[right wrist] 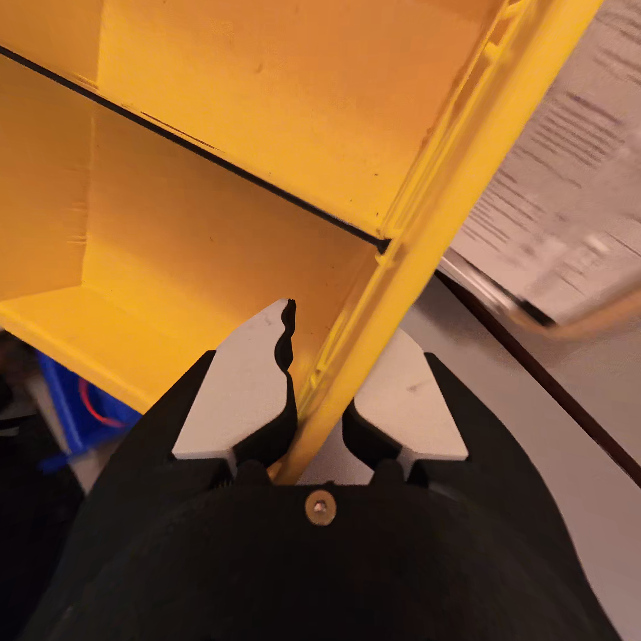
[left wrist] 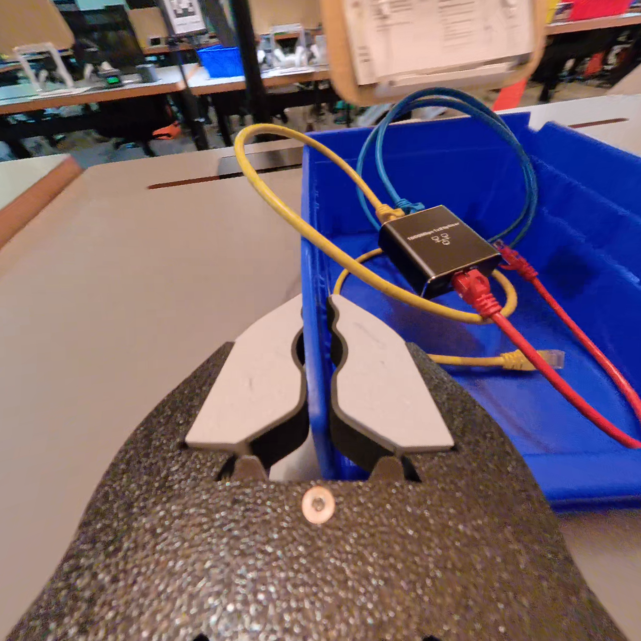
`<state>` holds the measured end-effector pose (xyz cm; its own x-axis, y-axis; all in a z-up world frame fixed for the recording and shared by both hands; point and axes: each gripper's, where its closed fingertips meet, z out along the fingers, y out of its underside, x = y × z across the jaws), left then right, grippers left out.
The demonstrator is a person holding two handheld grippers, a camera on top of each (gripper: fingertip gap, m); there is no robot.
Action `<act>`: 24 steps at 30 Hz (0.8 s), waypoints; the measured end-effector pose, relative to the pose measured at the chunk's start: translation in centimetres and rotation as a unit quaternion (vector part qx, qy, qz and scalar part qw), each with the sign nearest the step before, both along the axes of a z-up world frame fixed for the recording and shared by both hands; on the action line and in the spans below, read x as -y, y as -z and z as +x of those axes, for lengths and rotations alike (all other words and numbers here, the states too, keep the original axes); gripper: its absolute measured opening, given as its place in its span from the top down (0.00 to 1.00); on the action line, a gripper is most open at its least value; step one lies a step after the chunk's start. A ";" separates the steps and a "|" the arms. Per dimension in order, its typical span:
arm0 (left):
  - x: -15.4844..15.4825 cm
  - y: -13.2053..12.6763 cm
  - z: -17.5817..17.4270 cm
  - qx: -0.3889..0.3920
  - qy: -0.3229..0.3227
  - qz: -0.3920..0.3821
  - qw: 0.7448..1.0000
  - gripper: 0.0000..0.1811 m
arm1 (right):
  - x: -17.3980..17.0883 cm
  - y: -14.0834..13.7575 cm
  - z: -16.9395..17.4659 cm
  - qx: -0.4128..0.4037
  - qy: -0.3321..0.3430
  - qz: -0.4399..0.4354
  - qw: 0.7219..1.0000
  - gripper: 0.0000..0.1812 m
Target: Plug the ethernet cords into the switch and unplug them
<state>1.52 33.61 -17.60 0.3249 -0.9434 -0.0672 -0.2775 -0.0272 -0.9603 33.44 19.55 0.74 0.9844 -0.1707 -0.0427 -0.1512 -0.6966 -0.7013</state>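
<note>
1. Left wrist view: left gripper [left wrist: 316, 308] straddles the near-left wall of the blue bin [left wrist: 433, 166], one finger outside, one inside, jaws nearly together and clamped on that wall.
2. Inside the bin lies the black switch [left wrist: 438, 248]. Yellow cord [left wrist: 277, 204] and blue cord [left wrist: 520, 166] are plugged into its far end, red cord [left wrist: 492, 312] into its near end. The yellow cord's other plug lies loose on the bin floor; a 2nd red plug sits just beside the switch's rt corner, seated or not I can't tell.
3. Bin sits on a pale grey table [left wrist: 138, 277] w/ a dark slot across it. A clipboard w/ papers [left wrist: 433, 45] hangs blurred at top. Bkgd: workshop benches, another blue box, black posts, clutter on the floor.
4. Right wrist view: right gripper [right wrist: 343, 315] grips the side wall of a yellow bin [right wrist: 433, 208], left finger inside, rt finger outside, jaws partway closed on it. A thin black divider [right wrist: 208, 156] splits the bin.
5. Grey tabletop [right wrist: 520, 451] under the rt side; blurred printed sheets at upper rt; a blue bin w/ red cord shows lower left.
</note>
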 end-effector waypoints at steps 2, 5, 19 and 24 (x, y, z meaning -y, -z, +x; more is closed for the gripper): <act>-4.0 0.0 -0.8 -0.006 -0.018 0.006 1.000 0.97 | 7.0 1.6 4.2 0.015 0.044 -0.024 0.999 0.85; -10.3 0.0 -1.3 -0.012 -0.029 0.009 0.999 0.97 | 17.8 6.5 9.8 -0.002 0.125 -0.078 0.989 0.85; -20.8 -0.1 0.3 -0.060 -0.063 -0.019 0.996 0.84 | 32.8 22.7 17.5 -0.155 0.260 -0.134 0.944 0.84; -17.7 -3.6 -3.6 -0.049 -0.066 -0.007 0.997 0.76 | 31.7 23.1 20.0 -0.120 0.241 -0.130 0.954 0.83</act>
<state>-2.06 51.32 -14.02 0.4384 -0.8941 -0.0918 -0.3634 -0.0829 -0.9279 53.45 -12.17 -22.40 0.7558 -0.6374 -0.1503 -0.6326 -0.6514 -0.4188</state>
